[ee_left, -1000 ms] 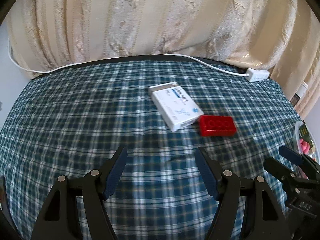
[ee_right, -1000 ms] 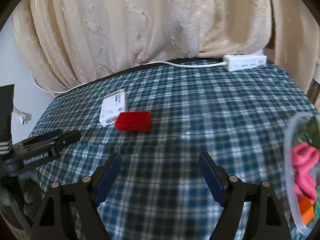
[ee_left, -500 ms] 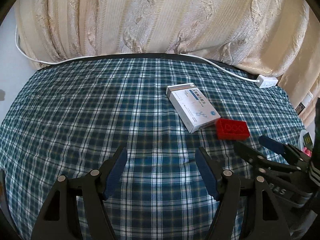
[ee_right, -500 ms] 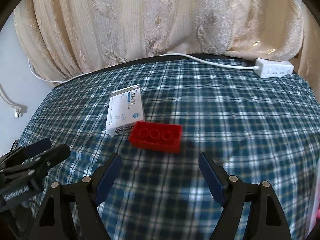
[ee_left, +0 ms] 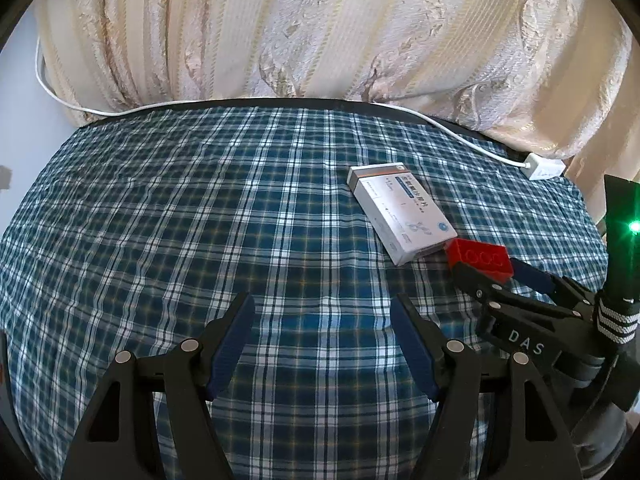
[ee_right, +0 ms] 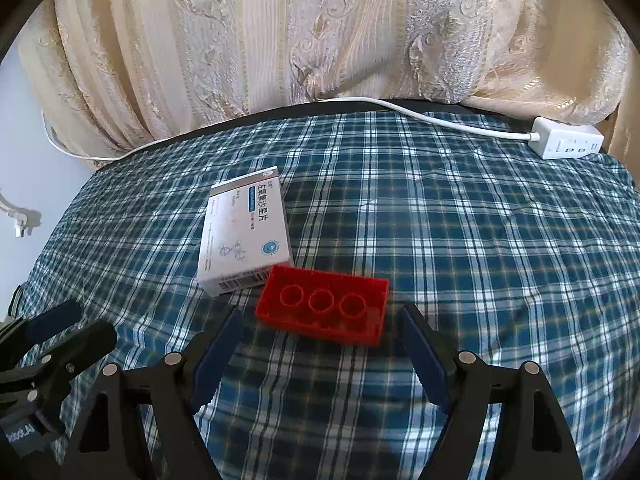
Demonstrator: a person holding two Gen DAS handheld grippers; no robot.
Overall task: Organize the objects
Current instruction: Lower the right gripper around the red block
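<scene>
In the left wrist view, the left gripper [ee_left: 322,334] hangs over bare plaid tablecloth [ee_left: 168,216] with its jaws moderately apart and nothing between them. The white medicine box [ee_left: 402,218] lies flat to the upper right, and the red building brick [ee_left: 480,258] sits at its near corner, touching it or just beside it; the angle does not settle which. A second ago both lay closer to the middle of this view and the other tool was only at the far right edge. Now the right gripper [ee_left: 490,270] reaches in from the right, its fingertips at either side of the brick.

In the right wrist view, the right gripper [ee_right: 320,344] has its jaws spread wide and holds nothing. The red building brick [ee_right: 324,304] lies underside up, three round sockets showing, just ahead of the blue pads and centred on the gap. A second ago it was small and well off to the left; it has since come close and lined up. The medicine box [ee_right: 246,236] rests behind it, and a white power strip [ee_right: 566,142] lies at the far edge by the curtain [ee_right: 320,32].

So the right hand has closed in on the brick as its pick. The pads look not yet alongside its ends, so a short further advance seems needed before closing.
</scene>
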